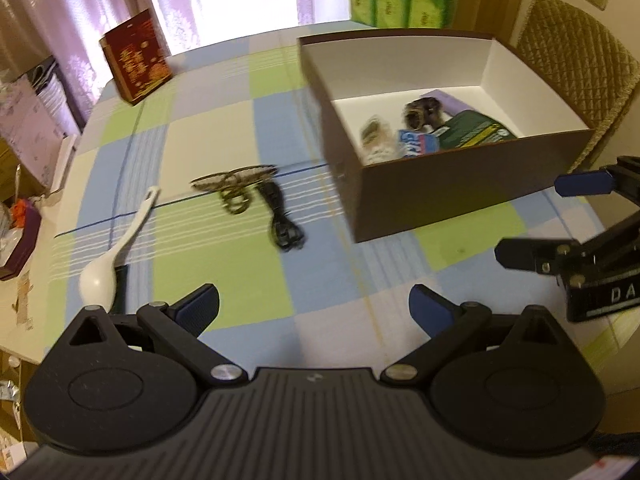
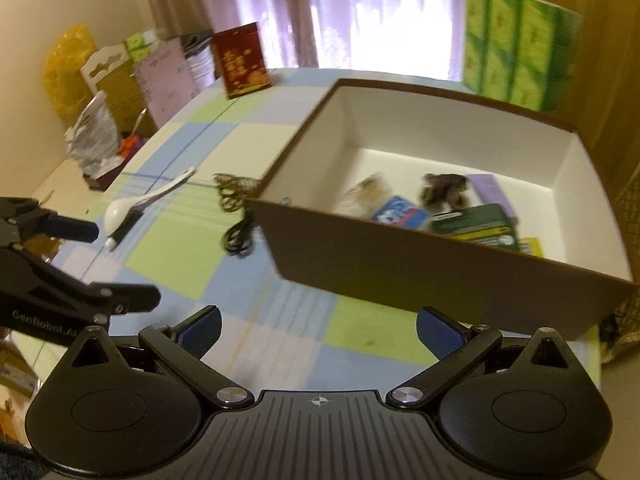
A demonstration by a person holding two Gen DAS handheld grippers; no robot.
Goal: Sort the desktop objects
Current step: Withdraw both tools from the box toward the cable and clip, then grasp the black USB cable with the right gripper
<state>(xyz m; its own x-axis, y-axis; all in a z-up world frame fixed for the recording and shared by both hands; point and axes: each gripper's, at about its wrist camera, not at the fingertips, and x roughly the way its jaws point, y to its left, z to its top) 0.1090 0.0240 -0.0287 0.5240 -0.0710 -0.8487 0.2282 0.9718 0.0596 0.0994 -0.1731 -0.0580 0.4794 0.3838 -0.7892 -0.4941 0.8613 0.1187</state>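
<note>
Left gripper (image 1: 314, 308) and right gripper (image 2: 318, 330): ribbed blue pads spread apart, nothing held. Glossy white spoon (image 1: 114, 250) on checked tablecloth (image 1: 224, 280) — handle pointing away, up-right. Coiled black cable (image 1: 282, 220) beside brown cardboard box (image 1: 460, 196) — white-lined, rectangular.

A lived-in home: sheer curtains (image 2: 360, 12), a checked tablecloth (image 1: 224, 280), a quilted chair cover (image 1: 576, 52), tissue packs (image 2: 516, 40) stacked behind.

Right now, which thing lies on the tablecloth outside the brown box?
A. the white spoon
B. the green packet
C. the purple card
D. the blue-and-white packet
A: the white spoon lies on the checked tablecloth, left of the brown box; the other three are inside the box.
</note>
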